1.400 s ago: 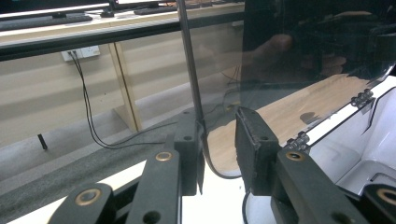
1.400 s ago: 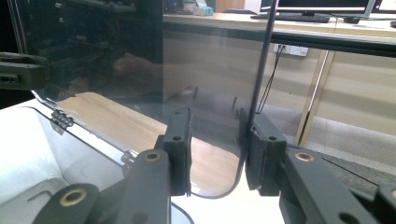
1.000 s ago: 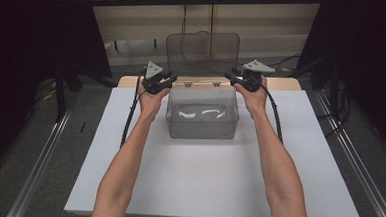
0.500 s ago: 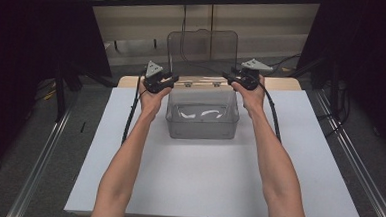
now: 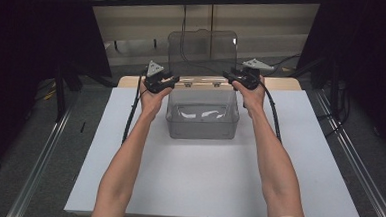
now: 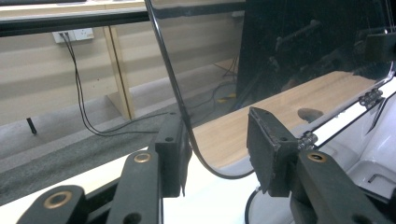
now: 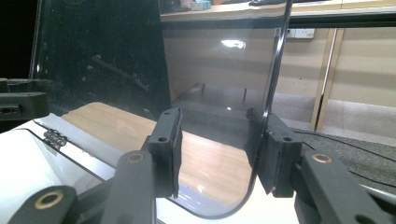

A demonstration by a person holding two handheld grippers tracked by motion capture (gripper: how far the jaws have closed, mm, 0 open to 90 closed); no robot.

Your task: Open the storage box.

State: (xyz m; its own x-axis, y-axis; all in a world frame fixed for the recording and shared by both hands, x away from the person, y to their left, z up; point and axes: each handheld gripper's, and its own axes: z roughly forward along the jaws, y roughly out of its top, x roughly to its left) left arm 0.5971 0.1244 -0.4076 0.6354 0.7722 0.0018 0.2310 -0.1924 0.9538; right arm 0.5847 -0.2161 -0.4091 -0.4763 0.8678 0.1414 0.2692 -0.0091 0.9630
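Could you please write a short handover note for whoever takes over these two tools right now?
Left tool: open, jaws on either side of the lid's left edge, not clamped.
Right tool: open, likewise at the lid's right edge.
The clear plastic box sits at the far middle of the white table; its hinged lid stands raised, roughly upright.
Done: lid is up.
Left: probably to close it or let go; I cannot tell which.

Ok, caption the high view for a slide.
Two hand-held grippers flank the upright lid of a clear box on a white table.
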